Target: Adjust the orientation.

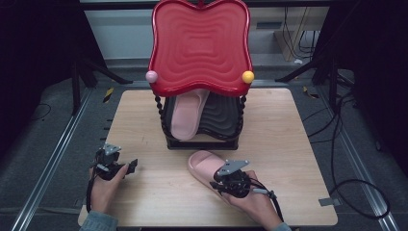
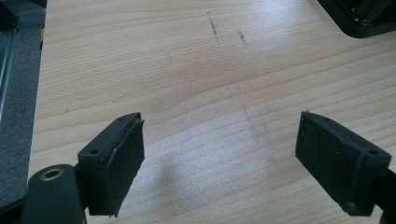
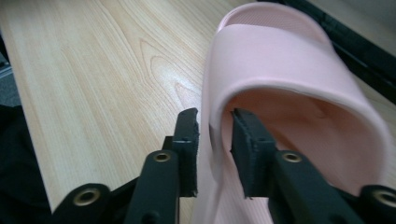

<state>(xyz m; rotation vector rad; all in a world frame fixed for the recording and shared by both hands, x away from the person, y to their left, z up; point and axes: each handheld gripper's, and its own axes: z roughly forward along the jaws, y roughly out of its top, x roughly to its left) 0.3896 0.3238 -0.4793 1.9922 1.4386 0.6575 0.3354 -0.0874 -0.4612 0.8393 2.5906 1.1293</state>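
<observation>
A pink slipper [image 1: 202, 163] lies on the wooden table [image 1: 288, 144] in front of a shoe rack. My right gripper [image 1: 216, 185] is shut on its near side wall; in the right gripper view the two jaws pinch that wall, with the right gripper [image 3: 215, 140] at the edge of the slipper [image 3: 289, 60]. A second pink slipper [image 1: 187, 113] rests tilted on the rack's lower black shelf [image 1: 222, 118]. My left gripper [image 1: 129, 167] hovers over bare wood at the front left. The left gripper [image 2: 219, 158] stands open with nothing between its jaws.
The rack has a wavy red top tray [image 1: 199, 43] with a pink knob [image 1: 151, 76] and a yellow knob [image 1: 248, 77]. Its black base [image 2: 359, 23] sits at mid-table. Dark stands and cables [image 1: 346, 144] surround the table on the grey floor.
</observation>
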